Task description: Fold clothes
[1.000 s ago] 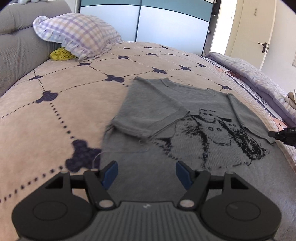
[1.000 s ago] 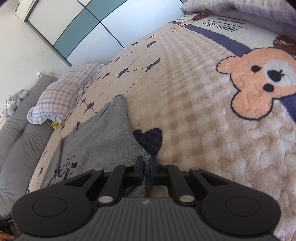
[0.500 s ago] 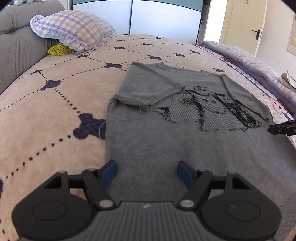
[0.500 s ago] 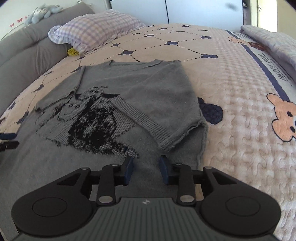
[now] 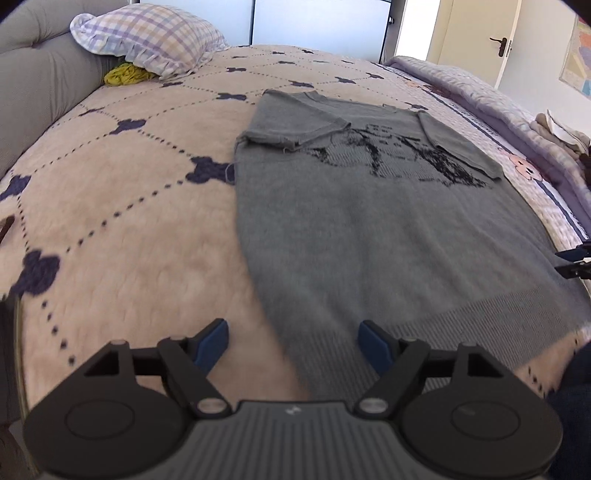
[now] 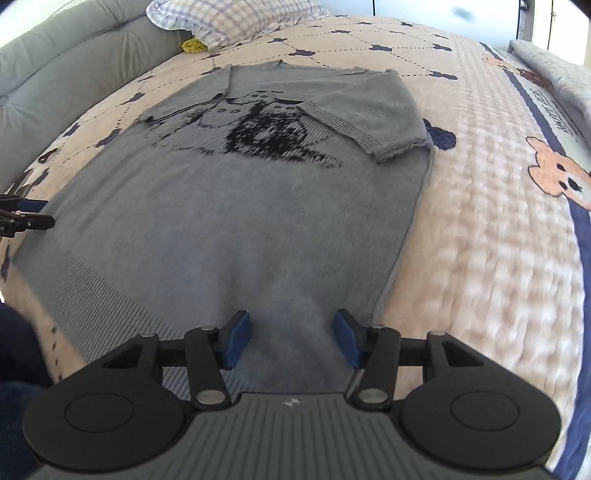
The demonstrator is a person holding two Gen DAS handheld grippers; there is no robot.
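A grey knit sweater [image 5: 369, 229] [image 6: 236, 221] with a black animal print lies flat on the bed, both short sleeves folded in over its chest. My left gripper [image 5: 293, 345] hovers over the sweater's near left hem corner, its jaws opening, nothing pressed between the blue pads. My right gripper [image 6: 291, 341] hangs above the near right part of the hem, jaws opening, with only cloth below them. Each gripper's tips show at the edge of the other view: the right gripper [image 5: 574, 260] and the left gripper [image 6: 26, 216].
The bed has a beige quilted cover [image 5: 122, 206] with navy shapes and a bear print [image 6: 561, 177]. A checked pillow [image 5: 147, 33] and a yellow cloth [image 5: 125, 74] lie by the grey headboard [image 6: 62, 74]. A rolled lilac blanket [image 5: 480, 85] lines the far side. Dark blue clothing [image 5: 572, 398] shows near the hem.
Both grippers have drawn back from the sleeves toward the hem. The right gripper let go of the right sleeve, which now lies folded over the chest, and its jaws widened.
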